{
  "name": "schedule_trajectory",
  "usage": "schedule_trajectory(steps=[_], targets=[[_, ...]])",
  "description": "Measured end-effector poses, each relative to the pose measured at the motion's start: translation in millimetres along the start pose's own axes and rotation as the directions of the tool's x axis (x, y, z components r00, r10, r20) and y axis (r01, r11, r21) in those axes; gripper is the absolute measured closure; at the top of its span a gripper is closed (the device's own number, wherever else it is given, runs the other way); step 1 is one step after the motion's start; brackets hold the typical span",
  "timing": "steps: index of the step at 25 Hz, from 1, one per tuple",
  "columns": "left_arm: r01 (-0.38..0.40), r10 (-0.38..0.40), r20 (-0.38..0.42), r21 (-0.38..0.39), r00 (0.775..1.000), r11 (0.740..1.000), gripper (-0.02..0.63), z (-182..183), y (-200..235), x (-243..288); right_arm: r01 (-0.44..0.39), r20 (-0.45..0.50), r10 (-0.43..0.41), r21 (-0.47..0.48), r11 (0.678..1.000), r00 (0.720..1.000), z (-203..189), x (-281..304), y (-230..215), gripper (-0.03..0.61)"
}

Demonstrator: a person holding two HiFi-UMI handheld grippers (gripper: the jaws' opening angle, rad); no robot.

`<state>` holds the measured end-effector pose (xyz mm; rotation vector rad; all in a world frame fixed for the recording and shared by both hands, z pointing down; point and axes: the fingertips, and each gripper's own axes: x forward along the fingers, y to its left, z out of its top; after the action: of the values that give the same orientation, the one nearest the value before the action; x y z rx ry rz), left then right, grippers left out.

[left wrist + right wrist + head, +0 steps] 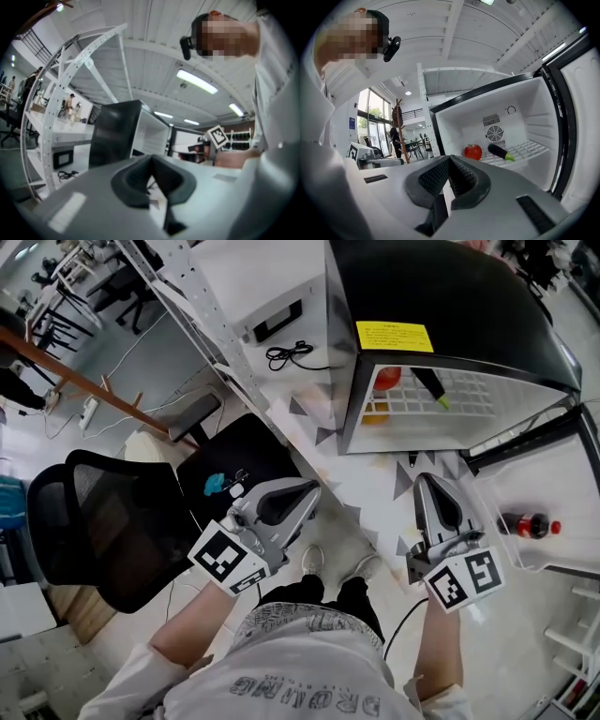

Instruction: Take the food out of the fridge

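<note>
The fridge (450, 296) stands open, black on top. On its white wire shelf (525, 150) lie a red tomato (473, 152) and a dark eggplant (500, 152) with a green stem. From the head view, the tomato (387, 378) and eggplant (429, 385) sit behind the grid, with something orange (375, 412) below them. My right gripper (424, 481) is shut and empty, a short way in front of the opening. My left gripper (312, 489) is also shut and empty, left of the fridge. The left gripper (151, 161) faces the fridge's black side (115, 133).
The fridge door (553, 484) hangs open at the right, with a cola bottle (528, 524) in its rack. A black office chair (112, 531) stands at the left. A white perforated rack (202, 306) with a black cable (291, 354) runs beside the fridge.
</note>
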<state>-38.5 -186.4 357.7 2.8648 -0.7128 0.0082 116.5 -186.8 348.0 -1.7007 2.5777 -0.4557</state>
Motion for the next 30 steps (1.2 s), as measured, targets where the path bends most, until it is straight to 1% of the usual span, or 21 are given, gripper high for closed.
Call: schedule_trajectory(steps=[6,15,24,30], targets=[[-0.051,0.051,-0.014,0.001,0.999,0.999,0.607,-1.4,-0.8,10.6,-0.031,-0.004,0.031,-0.008,0.999,1.0,4.8,12.7,-23.6,0.577],[-0.114,0.114,-0.025,0.002,0.993,0.994,0.607,-1.8,1.9,23.3,-0.068,-0.003,0.068,-0.053,0.996,0.998,19.1,38.1,-48.8,0.577],[-0.161,0.161,-0.03,0.006,0.987,0.987,0.607,-1.5,6.7,25.8,-0.072,0.004,0.072,-0.056,0.996,0.997,25.0,66.0,-68.9,0.577],[-0.191,0.191,-0.043,-0.002,0.981,0.982,0.607,-5.7,12.8,21.4,-0.058,0.007,0.059,-0.063,0.996,0.998,24.4,89.2,-80.8,0.575]])
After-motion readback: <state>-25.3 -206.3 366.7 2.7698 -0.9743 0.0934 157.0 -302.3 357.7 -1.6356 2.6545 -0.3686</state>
